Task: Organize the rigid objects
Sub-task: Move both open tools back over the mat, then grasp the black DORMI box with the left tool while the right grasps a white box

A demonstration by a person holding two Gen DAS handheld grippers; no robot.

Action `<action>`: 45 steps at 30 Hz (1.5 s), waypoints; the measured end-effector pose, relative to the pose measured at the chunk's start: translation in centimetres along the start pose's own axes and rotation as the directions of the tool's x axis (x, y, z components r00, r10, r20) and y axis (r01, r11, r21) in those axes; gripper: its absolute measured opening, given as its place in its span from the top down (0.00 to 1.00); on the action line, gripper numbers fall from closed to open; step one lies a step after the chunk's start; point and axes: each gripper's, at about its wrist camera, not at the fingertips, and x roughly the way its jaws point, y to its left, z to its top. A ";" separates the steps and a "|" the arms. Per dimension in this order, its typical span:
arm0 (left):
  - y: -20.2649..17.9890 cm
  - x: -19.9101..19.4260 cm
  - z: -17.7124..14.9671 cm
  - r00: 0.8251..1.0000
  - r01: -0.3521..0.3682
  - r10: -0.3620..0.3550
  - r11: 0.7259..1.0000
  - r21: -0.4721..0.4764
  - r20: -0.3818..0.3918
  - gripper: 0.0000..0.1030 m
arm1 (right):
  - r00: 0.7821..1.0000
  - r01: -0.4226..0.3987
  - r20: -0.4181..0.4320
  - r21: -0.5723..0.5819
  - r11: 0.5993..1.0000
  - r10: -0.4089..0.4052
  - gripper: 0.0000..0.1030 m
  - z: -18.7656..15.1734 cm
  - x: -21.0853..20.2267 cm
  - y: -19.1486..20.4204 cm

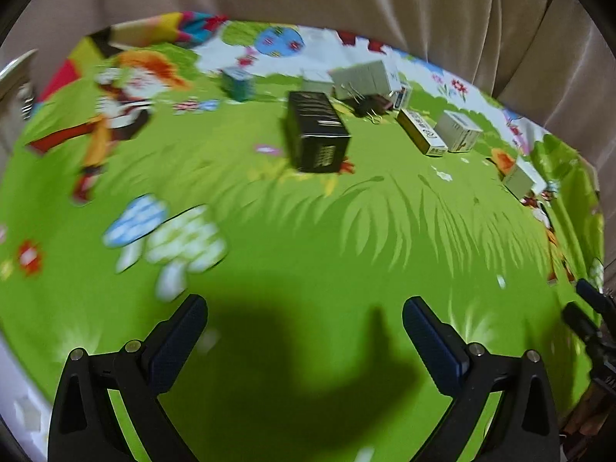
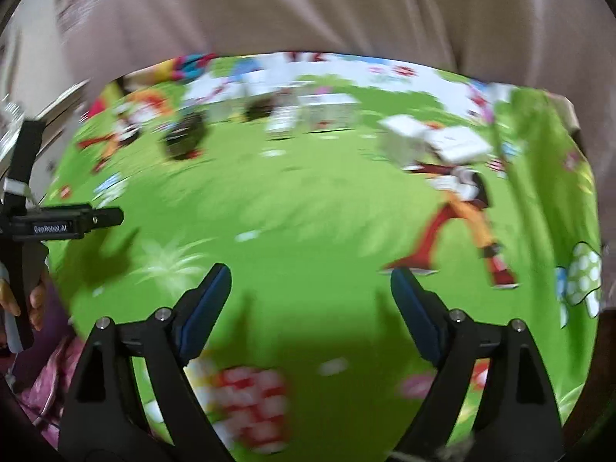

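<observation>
Left tongs (image 1: pixel 304 323) and right tongs (image 2: pixel 311 288) gape, tilted down over cloth (image 1: pixel 308 238).

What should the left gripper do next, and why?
Probably move forward toward the black box. The left gripper is open and empty above the bare green cloth, and this box lies apart from the other boxes near the far edge, nearest to it. The picture is blurred, so it should slow down first.
</observation>
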 end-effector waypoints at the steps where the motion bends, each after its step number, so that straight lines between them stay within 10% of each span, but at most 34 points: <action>1: -0.4 0.8 0.4 1.000 -0.005 0.005 1.000 -0.004 -0.010 0.00 | 1.000 0.011 -0.009 0.016 1.000 -0.011 0.15 0.5 0.8 -1.2; 4: -2.0 2.2 0.9 0.995 -0.100 0.098 0.993 0.055 0.032 0.00 | 0.995 0.038 -0.094 0.016 0.999 -0.037 0.15 2.2 4.3 -4.2; 15: -2.2 1.9 0.7 0.996 -0.075 0.071 0.995 0.063 0.060 0.00 | 0.988 0.003 -0.154 -0.103 0.995 -0.019 0.09 12.4 16.4 -8.2; 18: -2.1 2.1 0.9 0.996 -0.072 0.068 0.995 0.066 0.059 0.00 | 0.993 -0.007 -0.117 -0.110 0.994 -0.006 0.49 12.0 15.4 -7.8; 28: -2.3 3.1 2.4 0.995 -0.096 0.095 0.995 0.036 0.033 0.00 | 0.996 0.005 -0.092 -0.198 0.980 -0.023 0.50 4.8 8.5 -3.1; 37: -1.7 9.0 11.4 0.987 -0.161 0.160 0.985 -0.064 -0.019 0.01 | 0.995 -0.010 -0.098 -0.170 0.985 -0.007 0.49 5.0 8.7 -3.4; 40: -2.1 8.0 11.3 0.992 -0.108 0.107 0.994 0.014 0.062 0.62 | 0.995 -0.009 -0.098 -0.170 0.985 -0.008 0.49 5.0 8.6 -3.4; 45: -3.2 4.5 5.6 0.995 -0.049 0.038 0.991 0.127 0.091 0.62 | 0.995 -0.014 -0.099 -0.164 0.986 -0.003 0.49 5.0 8.7 -3.4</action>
